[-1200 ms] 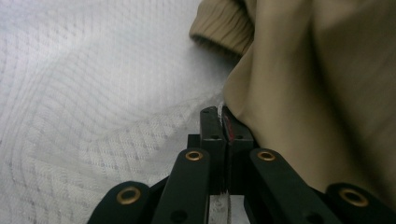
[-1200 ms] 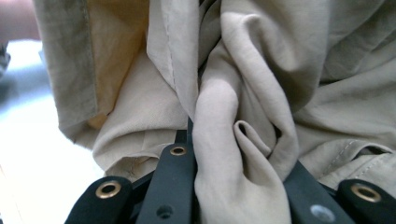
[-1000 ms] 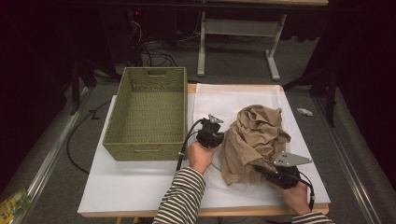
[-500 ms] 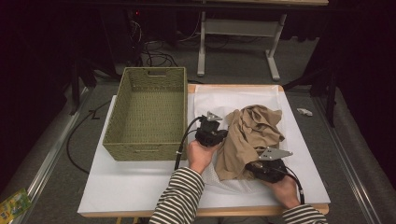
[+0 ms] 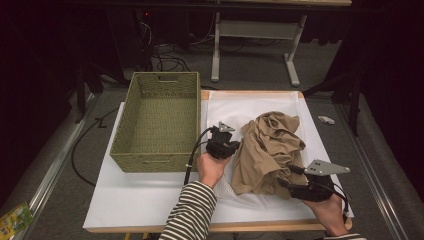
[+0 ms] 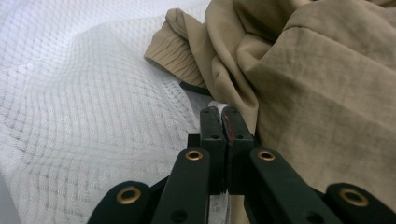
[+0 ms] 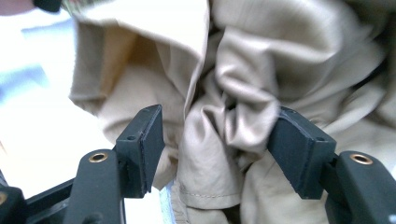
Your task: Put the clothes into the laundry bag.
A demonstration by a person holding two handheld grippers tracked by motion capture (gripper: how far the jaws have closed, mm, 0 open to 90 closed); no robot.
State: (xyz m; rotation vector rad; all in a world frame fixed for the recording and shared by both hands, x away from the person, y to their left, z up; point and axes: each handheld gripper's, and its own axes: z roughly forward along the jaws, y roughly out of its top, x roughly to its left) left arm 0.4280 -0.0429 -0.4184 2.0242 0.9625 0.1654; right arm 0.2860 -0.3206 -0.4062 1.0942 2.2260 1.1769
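Note:
A crumpled tan garment [image 5: 270, 145] lies on a white mesh cloth [image 5: 235, 107] on the table. My left gripper [image 5: 224, 142] rests at the garment's left edge. In the left gripper view it [image 6: 223, 114] is shut, with a bit of the white mesh [image 6: 93, 116] pinched at its tips and the tan garment [image 6: 327, 93] just to its right. My right gripper [image 5: 292, 186] is at the garment's near right corner. Its [image 7: 217, 135] jaws have just been opening and stand open, with a loose fold of the garment [image 7: 243, 70] between them.
A woven green basket [image 5: 155, 160], empty, stands left of the mesh on the white tabletop [image 5: 145, 200]. On the floor lie cables, a small white item [image 5: 325, 120] at the right, and a green packet [image 5: 15, 220] at the bottom left.
The right gripper pushed left into the garment's near edge, then drew back to the right and opened its jaws. The garment looks more bunched. The left gripper has stayed put.

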